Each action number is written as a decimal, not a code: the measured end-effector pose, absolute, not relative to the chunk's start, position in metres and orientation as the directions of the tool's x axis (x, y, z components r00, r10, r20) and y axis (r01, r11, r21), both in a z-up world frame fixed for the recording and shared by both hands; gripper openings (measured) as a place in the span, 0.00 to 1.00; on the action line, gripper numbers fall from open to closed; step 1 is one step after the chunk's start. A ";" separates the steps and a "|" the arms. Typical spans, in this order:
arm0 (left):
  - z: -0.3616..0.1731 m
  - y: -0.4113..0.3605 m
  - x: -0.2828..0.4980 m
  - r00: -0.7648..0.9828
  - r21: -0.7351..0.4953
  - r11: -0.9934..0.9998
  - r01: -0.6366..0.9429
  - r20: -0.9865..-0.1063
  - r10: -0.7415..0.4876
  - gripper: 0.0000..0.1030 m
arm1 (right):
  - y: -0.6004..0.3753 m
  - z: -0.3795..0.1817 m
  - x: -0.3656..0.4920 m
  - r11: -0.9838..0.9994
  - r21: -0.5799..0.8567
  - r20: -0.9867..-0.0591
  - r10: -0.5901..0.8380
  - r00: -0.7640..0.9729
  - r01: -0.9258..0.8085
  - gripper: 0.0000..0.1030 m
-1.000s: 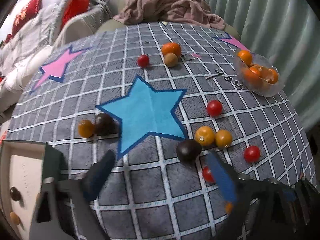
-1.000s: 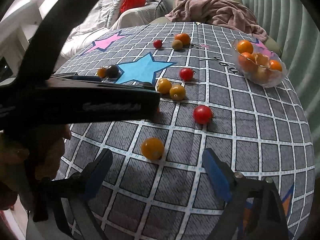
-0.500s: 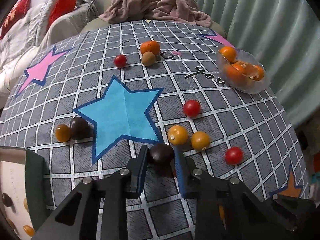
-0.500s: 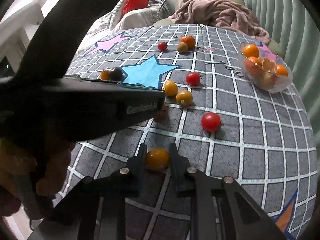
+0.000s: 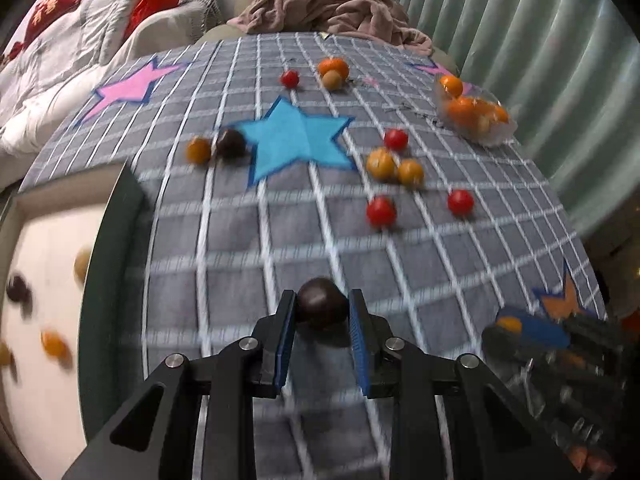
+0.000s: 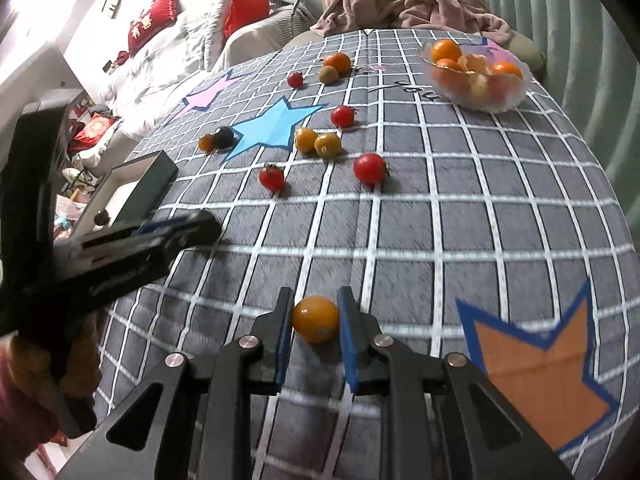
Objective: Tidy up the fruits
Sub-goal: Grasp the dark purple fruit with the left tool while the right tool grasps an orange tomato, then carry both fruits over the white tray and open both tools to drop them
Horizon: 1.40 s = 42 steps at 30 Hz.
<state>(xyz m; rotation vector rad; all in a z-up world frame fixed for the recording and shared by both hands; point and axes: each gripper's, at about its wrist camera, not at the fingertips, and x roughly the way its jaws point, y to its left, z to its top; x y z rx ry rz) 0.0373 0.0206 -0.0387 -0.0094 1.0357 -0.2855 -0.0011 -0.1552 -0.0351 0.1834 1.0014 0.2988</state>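
**Over the grid cloth: both tools loaded**

Nearest the left wrist lens, left tool narrow, blue pads clamped on a dark purple round fruit, above the grey white-gridded tablecloth of the table. Nearest the right wrist lens, right tool narrow, gripping a glossy yellow-orange cherry tomato.

Left of the left tool: dark-rimmed rectangular tray with a pale floor, several small fruits inside, blurred.

Mid-cloth: two red cherry tomatoes, apart. Just beyond, a pair of yellow tomatoes touching, with another red tomato behind them. Light blue star patch to their left; at its left tip, a dark fruit touching a small orange one.

Far side: red tomato, then a mandarin with a tan round fruit against it. Far right, clear glass bowl with orange fruit. Past the table edge, crumpled mauve blanket on a sofa.
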 end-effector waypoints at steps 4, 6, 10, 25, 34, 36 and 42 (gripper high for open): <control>-0.038 0.028 0.013 0.483 -0.136 0.965 0.224 -0.845 -0.231 0.27 | -0.155 -0.036 -0.012 0.942 0.298 -0.798 0.334 0.501 -0.153 0.23; -0.038 0.032 0.002 0.480 -0.141 0.965 0.222 -0.846 -0.234 0.27 | -0.155 -0.035 -0.018 0.942 0.299 -0.798 0.334 0.501 -0.151 0.23; -0.037 0.038 -0.009 0.476 -0.160 0.965 0.206 -0.846 -0.242 0.27 | -0.153 -0.033 -0.029 0.944 0.297 -0.800 0.330 0.502 -0.147 0.23; -0.018 0.050 -0.033 0.509 -0.172 0.963 0.209 -0.821 -0.257 0.27 | -0.149 -0.018 -0.048 0.946 0.293 -0.796 0.322 0.512 -0.138 0.23; 0.003 0.061 -0.045 0.549 -0.181 0.961 0.210 -0.792 -0.269 0.27 | -0.135 -0.001 -0.051 0.945 0.285 -0.785 0.328 0.525 -0.164 0.23; 0.008 0.066 -0.048 0.564 -0.183 0.961 0.205 -0.781 -0.269 0.27 | -0.130 0.003 -0.051 0.944 0.283 -0.783 0.331 0.527 -0.172 0.23; 0.023 0.091 -0.053 0.602 -0.192 0.965 0.176 -0.755 -0.260 0.27 | -0.110 0.018 -0.045 0.937 0.279 -0.773 0.349 0.529 -0.209 0.23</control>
